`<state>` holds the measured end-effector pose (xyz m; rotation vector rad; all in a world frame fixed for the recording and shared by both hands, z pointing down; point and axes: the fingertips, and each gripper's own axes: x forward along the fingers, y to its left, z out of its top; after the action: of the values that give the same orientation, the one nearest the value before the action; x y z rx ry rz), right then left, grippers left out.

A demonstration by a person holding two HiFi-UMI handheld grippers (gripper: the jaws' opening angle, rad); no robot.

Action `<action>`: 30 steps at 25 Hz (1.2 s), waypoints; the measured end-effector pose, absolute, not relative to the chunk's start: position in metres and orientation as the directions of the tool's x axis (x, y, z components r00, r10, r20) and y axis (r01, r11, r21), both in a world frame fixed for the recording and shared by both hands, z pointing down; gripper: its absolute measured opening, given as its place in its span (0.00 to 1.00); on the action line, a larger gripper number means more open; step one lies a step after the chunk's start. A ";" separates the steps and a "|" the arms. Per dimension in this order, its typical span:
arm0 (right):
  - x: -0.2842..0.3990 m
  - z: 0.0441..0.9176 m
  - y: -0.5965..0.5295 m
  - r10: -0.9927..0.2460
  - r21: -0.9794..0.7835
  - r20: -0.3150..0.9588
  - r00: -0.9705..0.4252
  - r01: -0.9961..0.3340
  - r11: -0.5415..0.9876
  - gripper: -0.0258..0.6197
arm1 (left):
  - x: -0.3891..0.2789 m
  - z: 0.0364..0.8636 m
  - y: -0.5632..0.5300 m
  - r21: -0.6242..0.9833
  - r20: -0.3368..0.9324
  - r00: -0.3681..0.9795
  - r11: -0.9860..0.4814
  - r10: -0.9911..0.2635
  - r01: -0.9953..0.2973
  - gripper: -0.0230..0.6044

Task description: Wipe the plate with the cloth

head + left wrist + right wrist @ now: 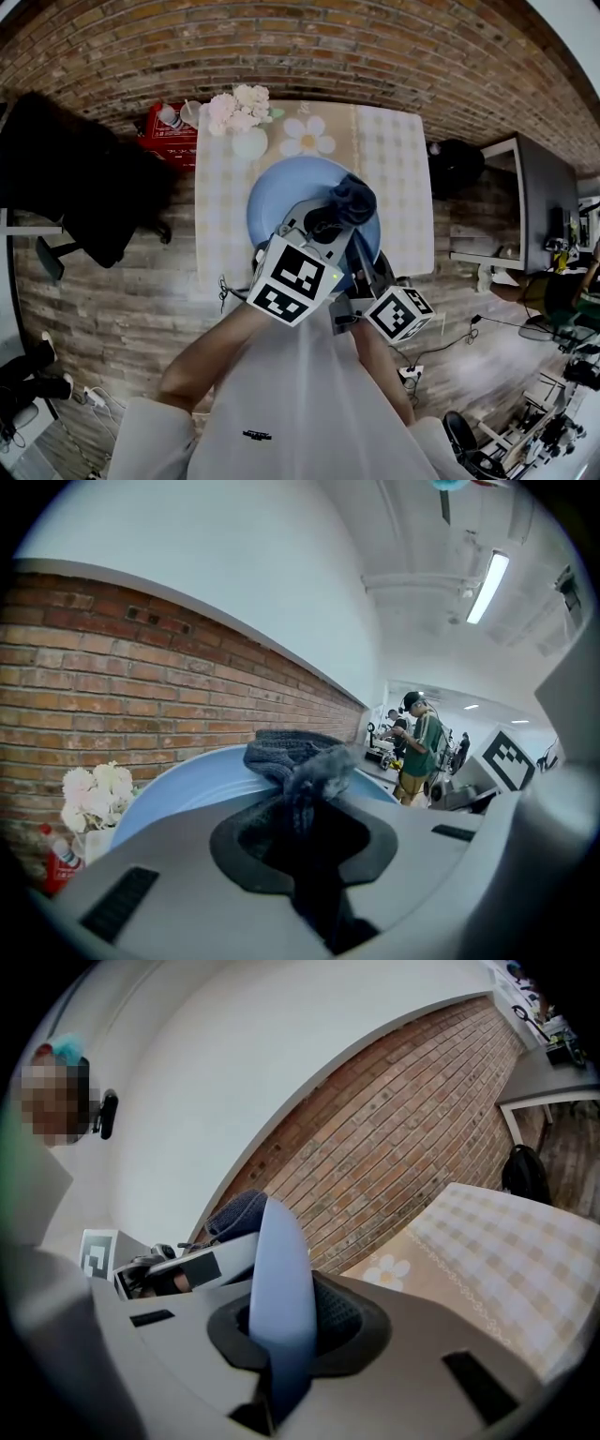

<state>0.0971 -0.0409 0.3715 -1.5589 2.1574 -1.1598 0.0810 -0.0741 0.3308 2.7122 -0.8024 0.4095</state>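
Observation:
A round blue plate (pixel 281 192) is held up over the checked table (pixel 398 169), tilted. My right gripper (pixel 361 261) is shut on its near rim; in the right gripper view the plate (pixel 281 1288) stands edge-on between the jaws of the right gripper (pixel 277 1335). My left gripper (pixel 328 222) is shut on a dark grey cloth (pixel 354 199), which rests bunched against the plate's right side. The left gripper view has the cloth (pixel 295 757) coming out of the left gripper (pixel 300 855) and lying on the plate (pixel 178 785). The cloth (pixel 234 1215) peeks behind the plate.
A white vase of pale flowers (pixel 242 117) stands at the table's far edge, beside a flower-shaped mat (pixel 307 137). A red crate (pixel 169 131) sits left of the table, a dark chair (pixel 70 178) further left. A brick wall runs behind. A person (pixel 417 747) stands far off.

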 end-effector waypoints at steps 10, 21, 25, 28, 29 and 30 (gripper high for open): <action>0.094 0.369 -0.037 -0.887 -0.713 0.233 -0.398 -0.690 0.123 0.14 | 0.067 0.327 -0.089 0.163 0.327 0.778 -0.778 -0.537 -0.606 0.13; 0.093 0.361 -0.038 -0.893 -0.718 0.190 -0.408 -0.678 0.157 0.14 | 0.033 0.327 -0.114 0.161 0.323 0.706 -0.699 -0.630 -0.697 0.13; 0.096 0.359 -0.035 -0.898 -0.720 0.181 -0.401 -0.676 0.156 0.14 | 0.022 0.331 -0.119 0.177 0.334 0.679 -0.664 -0.654 -0.726 0.13; 0.100 0.357 -0.036 -0.904 -0.720 0.169 -0.392 -0.676 0.158 0.14 | 0.015 0.333 -0.124 0.169 0.341 0.662 -0.649 -0.668 -0.742 0.13; 0.101 0.356 -0.036 -0.906 -0.720 0.166 -0.390 -0.676 0.158 0.14 | 0.013 0.334 -0.125 0.165 0.344 0.656 -0.644 -0.672 -0.747 0.13; 0.102 0.356 -0.037 -0.907 -0.721 0.165 -0.388 -0.675 0.157 0.14 | 0.010 0.335 -0.127 0.164 0.348 0.651 -0.640 -0.675 -0.751 0.13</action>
<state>0.1021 -0.0369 0.3559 -1.5209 2.1325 -1.0690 0.0102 -0.1269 0.3355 2.5775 -1.1437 0.3696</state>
